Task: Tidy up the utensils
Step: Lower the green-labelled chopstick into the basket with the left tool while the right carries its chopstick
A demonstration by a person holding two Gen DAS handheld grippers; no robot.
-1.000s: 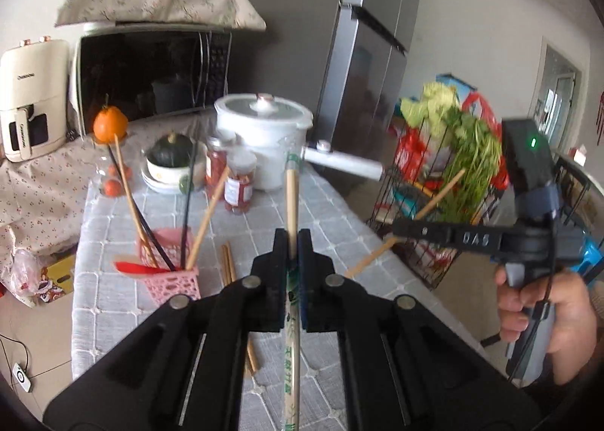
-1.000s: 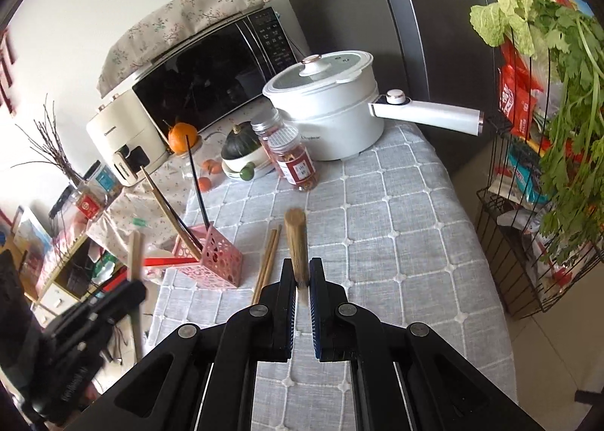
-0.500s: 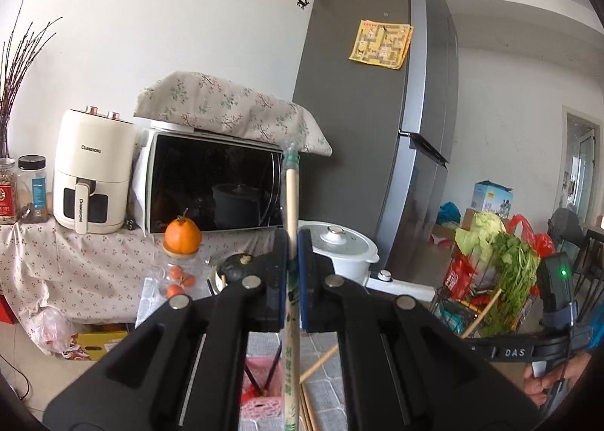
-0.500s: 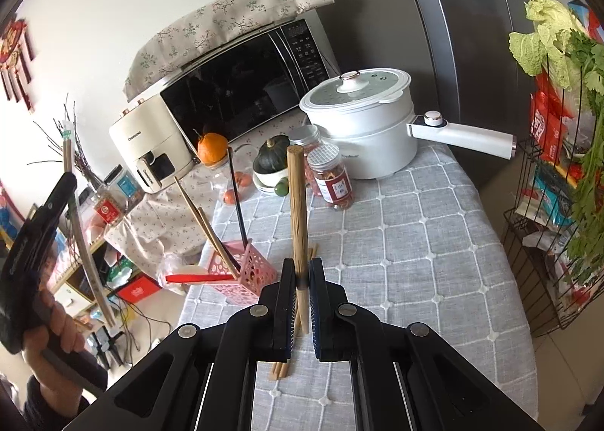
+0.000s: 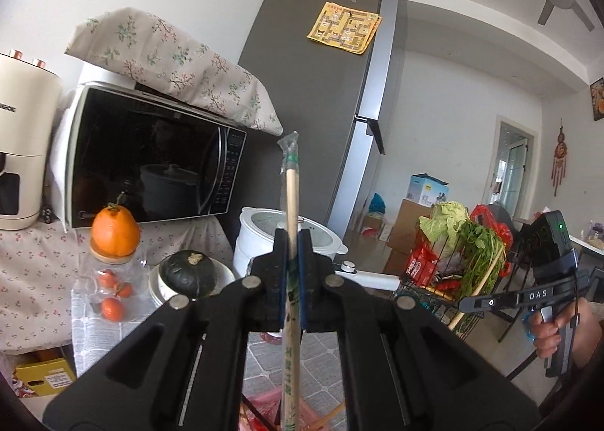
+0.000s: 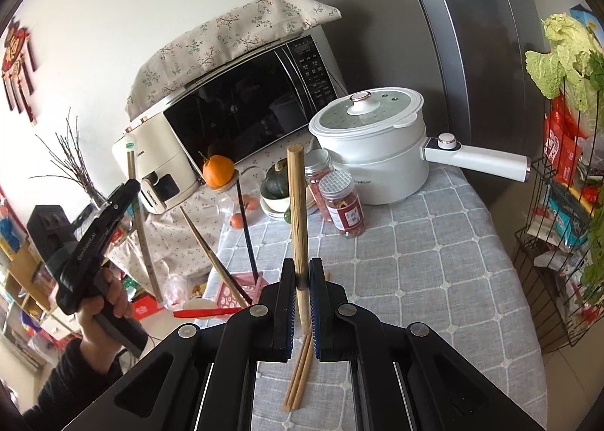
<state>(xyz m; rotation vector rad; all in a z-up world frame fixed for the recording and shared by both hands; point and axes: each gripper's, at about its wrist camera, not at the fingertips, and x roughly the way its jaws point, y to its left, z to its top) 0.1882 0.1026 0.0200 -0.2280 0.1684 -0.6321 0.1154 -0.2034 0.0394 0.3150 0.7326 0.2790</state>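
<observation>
In the left wrist view my left gripper (image 5: 290, 242) is shut on wrapped chopsticks (image 5: 291, 189) in a clear sleeve with green print, held upright above the table. My right gripper (image 6: 301, 274) is shut on a bare bamboo chopstick (image 6: 297, 204) that stands upright over the grey checked tablecloth (image 6: 415, 272). The right wrist view also shows the left gripper (image 6: 126, 191) at the left, in a hand, with the wrapped chopsticks (image 6: 143, 242) through it. A pink basket (image 6: 236, 293) holds chopsticks and a red spoon (image 6: 200, 313). Loose chopsticks (image 6: 300, 374) lie on the cloth below my right gripper.
A white pot (image 6: 373, 151) with a long handle, two jars (image 6: 341, 204), a dark squash (image 6: 277, 185) and an orange (image 6: 218, 170) stand at the table's back. Microwave (image 6: 241, 106) and air fryer (image 6: 151, 170) sit behind, the fridge (image 5: 324, 98) beside. A wire rack (image 6: 558, 227) of vegetables stands right of the table.
The left gripper has tipped up from looking down at the table to level and swung sideways, still holding the wrapped chopsticks. The right gripper has lifted its bamboo chopstick a little off the cloth.
</observation>
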